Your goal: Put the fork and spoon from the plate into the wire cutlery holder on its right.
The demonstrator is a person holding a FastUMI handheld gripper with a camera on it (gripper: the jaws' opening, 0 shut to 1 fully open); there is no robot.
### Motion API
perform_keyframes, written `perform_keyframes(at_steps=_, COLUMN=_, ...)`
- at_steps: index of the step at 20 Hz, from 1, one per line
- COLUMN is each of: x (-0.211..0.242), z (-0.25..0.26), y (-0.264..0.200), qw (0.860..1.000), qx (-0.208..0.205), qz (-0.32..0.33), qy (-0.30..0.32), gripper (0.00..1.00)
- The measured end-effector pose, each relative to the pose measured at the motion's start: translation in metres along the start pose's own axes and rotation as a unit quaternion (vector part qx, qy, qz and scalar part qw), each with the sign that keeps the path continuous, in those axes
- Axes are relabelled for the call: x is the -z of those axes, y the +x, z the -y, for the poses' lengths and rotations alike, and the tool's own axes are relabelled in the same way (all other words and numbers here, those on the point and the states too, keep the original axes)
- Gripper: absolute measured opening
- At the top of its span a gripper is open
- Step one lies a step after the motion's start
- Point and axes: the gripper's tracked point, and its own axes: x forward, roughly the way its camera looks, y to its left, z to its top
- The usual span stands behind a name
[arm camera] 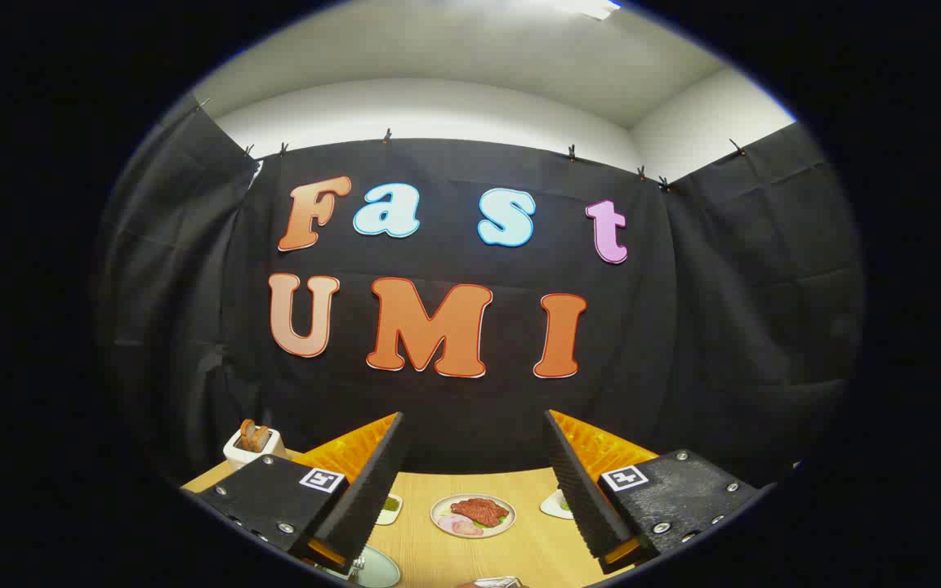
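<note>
My gripper (472, 425) is open and held above the wooden table (528, 555), with nothing between its fingers. Below the left finger, the edge of a pale plate (381, 570) shows at the near side of the table. A small bit of shiny metal (359, 562) lies at its rim; I cannot tell whether it is the fork or the spoon. To the right of that plate, close under the gripper, the top of a metallic thing (497, 581) peeks in; it may be the wire cutlery holder. Most of both is hidden.
Farther along the table, between the fingers, sits a plate of meat and sliced food (473, 515). Small white dishes (390, 507) (558, 504) flank it. A white toaster with bread (254, 443) stands at the far left by the black cloth wall.
</note>
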Motion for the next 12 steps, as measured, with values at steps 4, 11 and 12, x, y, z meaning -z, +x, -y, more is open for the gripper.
perform_keyframes(at_steps=4, x=0.003, z=-0.009, y=0.006, qw=1.000, qx=-0.010, qz=-0.002, qy=-0.005, gripper=0.98)
perform_keyframes(at_steps=11, x=0.009, z=-0.015, y=0.009, qw=1.000, qx=-0.019, qz=-0.010, qy=-0.006, gripper=0.98)
perform_keyframes(at_steps=12, x=0.011, z=-0.015, y=0.009, qw=1.000, qx=-0.020, qz=-0.012, qy=-0.008, gripper=0.98)
